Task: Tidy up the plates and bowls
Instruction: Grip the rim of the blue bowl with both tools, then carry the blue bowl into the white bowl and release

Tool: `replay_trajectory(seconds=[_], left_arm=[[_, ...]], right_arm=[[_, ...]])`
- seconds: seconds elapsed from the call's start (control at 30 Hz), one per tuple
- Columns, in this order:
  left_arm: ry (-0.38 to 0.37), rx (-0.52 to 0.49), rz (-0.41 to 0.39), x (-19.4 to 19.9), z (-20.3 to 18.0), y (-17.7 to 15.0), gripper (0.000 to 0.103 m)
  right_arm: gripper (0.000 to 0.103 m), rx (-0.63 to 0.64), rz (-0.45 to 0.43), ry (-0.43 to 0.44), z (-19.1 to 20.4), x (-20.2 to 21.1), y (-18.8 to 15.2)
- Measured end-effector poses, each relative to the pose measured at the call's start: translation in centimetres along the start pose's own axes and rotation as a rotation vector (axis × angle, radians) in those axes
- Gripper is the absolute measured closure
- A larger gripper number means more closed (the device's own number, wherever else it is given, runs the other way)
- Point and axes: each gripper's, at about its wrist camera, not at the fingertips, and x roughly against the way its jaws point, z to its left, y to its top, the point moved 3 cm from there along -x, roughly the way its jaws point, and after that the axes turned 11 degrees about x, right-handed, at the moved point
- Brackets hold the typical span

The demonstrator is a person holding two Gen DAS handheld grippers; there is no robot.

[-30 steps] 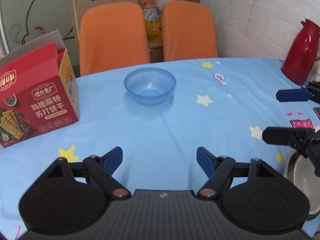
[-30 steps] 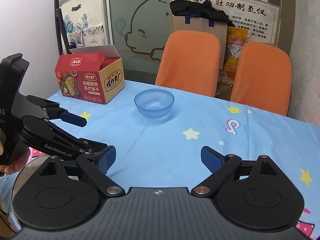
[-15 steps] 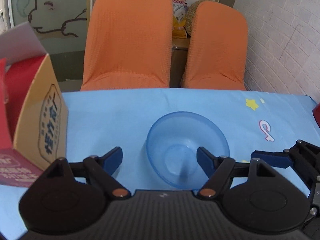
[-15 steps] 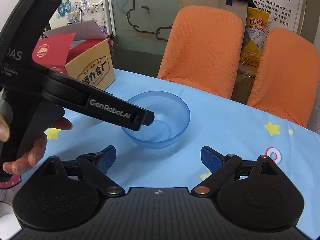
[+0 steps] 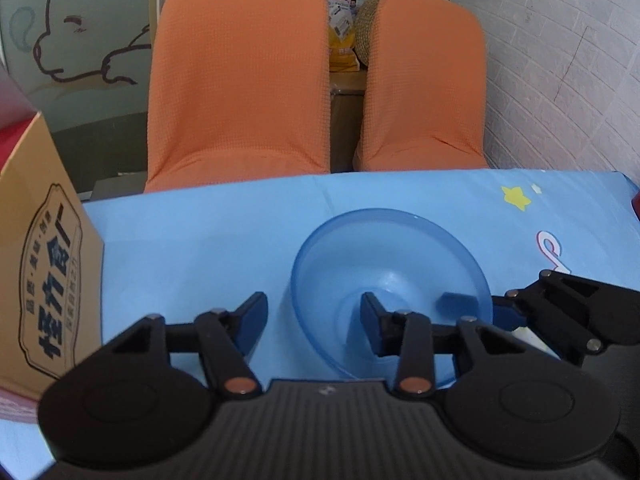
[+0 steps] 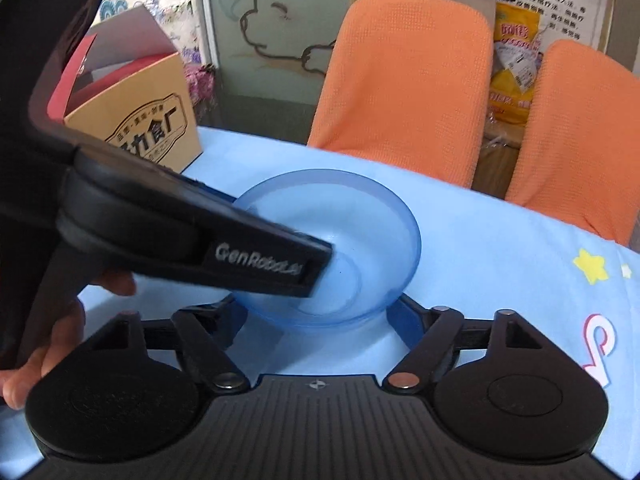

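Note:
A translucent blue bowl [image 5: 400, 264] stands upright on the blue star-print tablecloth [image 5: 200, 248]. My left gripper [image 5: 312, 314] is open and straddles the bowl's left wall: its right finger is inside the bowl, its left finger outside. In the right wrist view the bowl [image 6: 360, 220] sits just ahead of my open right gripper [image 6: 316, 316], whose fingertips lie at either side of the bowl's near base. The left gripper's black body [image 6: 192, 236] reaches over the bowl from the left. The right gripper's fingers [image 5: 508, 312] show at the bowl's right rim.
A red and tan cardboard food box [image 5: 44, 272] stands on the table at the left, also in the right wrist view [image 6: 136, 124]. Two orange chairs [image 5: 240, 80] [image 5: 424, 84] stand behind the table's far edge. A brick wall is at the right.
Both grippers have moved forward to the bowl. The left gripper now has one finger inside the bowl, and the right gripper's fingertips have reached the bowl's base.

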Motion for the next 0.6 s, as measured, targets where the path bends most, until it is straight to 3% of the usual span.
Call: replay_trajectory(seconds=[0.33,0.6], left_arm=[[-0.023,-0.048,-0.098,5.6,-2.2,-0.5,0.063],[-0.089,-0.112,-0.149,13.6,-6.7,-3.7,0.063]], right_arm=[[0.0,0.021,-0.068,-0.029,0.2,4.0,1.2],[0.0,0.039,-0.153,-0.034,1.6,12.9,-0.3]])
